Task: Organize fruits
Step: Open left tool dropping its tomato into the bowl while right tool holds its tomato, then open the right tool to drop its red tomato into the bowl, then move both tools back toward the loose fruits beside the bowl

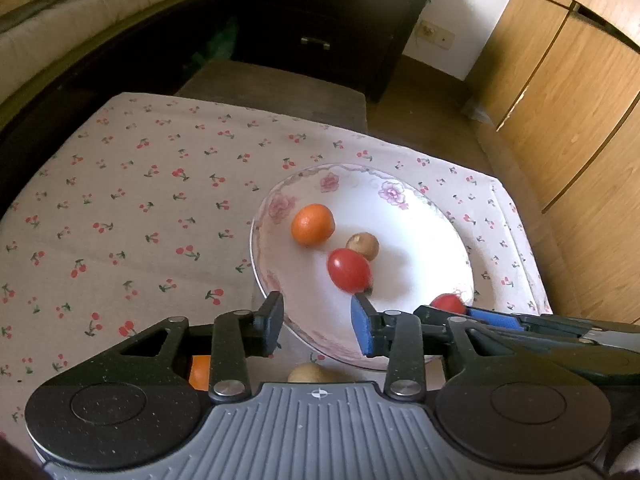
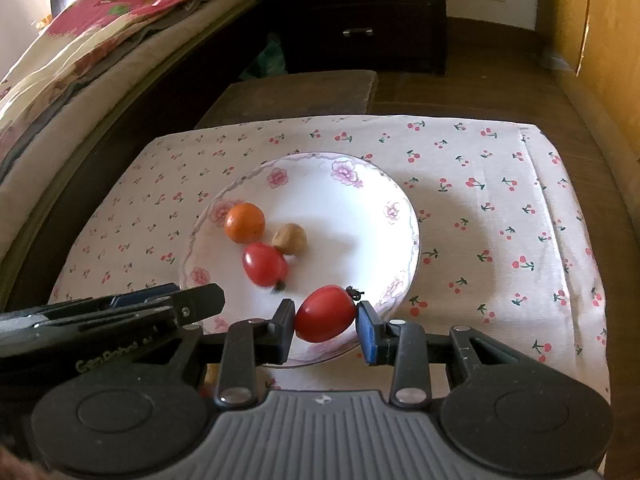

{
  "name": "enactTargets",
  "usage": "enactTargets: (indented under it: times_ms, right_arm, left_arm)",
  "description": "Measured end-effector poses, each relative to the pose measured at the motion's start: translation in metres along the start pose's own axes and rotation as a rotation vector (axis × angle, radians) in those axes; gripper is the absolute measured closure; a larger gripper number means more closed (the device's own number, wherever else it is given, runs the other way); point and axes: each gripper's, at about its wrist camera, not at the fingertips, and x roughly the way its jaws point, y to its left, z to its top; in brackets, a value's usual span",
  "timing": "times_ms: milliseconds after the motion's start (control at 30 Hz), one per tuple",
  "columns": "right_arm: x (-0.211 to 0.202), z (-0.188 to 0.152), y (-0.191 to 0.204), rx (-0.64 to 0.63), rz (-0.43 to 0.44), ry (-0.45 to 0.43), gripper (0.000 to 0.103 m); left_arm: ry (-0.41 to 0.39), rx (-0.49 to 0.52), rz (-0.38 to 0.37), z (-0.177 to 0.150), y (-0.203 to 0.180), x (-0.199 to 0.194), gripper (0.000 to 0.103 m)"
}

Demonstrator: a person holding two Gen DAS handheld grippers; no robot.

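Note:
A white floral plate (image 1: 424, 224) (image 2: 360, 216) sits on the cherry-print cloth. On it lie an orange (image 1: 312, 225) (image 2: 244, 223), a small brown fruit (image 1: 363, 245) (image 2: 289, 238) and a red tomato (image 1: 349, 270) (image 2: 265, 264). My left gripper (image 1: 318, 326) is open and empty over the plate's near rim. My right gripper (image 2: 326, 330) is shut on a second red tomato (image 2: 325, 313) above the plate's near rim; this tomato also shows in the left wrist view (image 1: 448, 303). Under my left gripper another orange (image 1: 199, 372) and a brown fruit (image 1: 310, 373) peek out.
The cloth (image 1: 120, 220) (image 2: 500, 220) covers a small table. A bed (image 2: 80, 60) runs along the left, a dark drawer unit (image 1: 332, 20) stands behind, and a wooden wardrobe (image 1: 580, 100) is at the right. A brown stool (image 1: 280, 88) is beyond the table.

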Motion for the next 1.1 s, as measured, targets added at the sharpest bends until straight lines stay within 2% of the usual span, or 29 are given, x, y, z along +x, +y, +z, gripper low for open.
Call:
enactTargets:
  times_ms: [733,867,1100]
  right_arm:
    - [-0.015,-0.009,0.007,0.003,-0.002,-0.018,0.067]
    - [-0.020,-0.013,0.010,0.001,0.007,-0.019,0.067]
    - [-0.025,-0.022,0.018,-0.021,0.014,-0.007,0.067]
  left_arm:
    - [-0.023,0.025,0.007,-0.005,-0.002,-0.016,0.050]
    - [-0.038,0.045,0.025,-0.008,0.001,-0.024,0.042]
    - [-0.038,0.039,0.022,-0.013,0.008,-0.032,0.040]
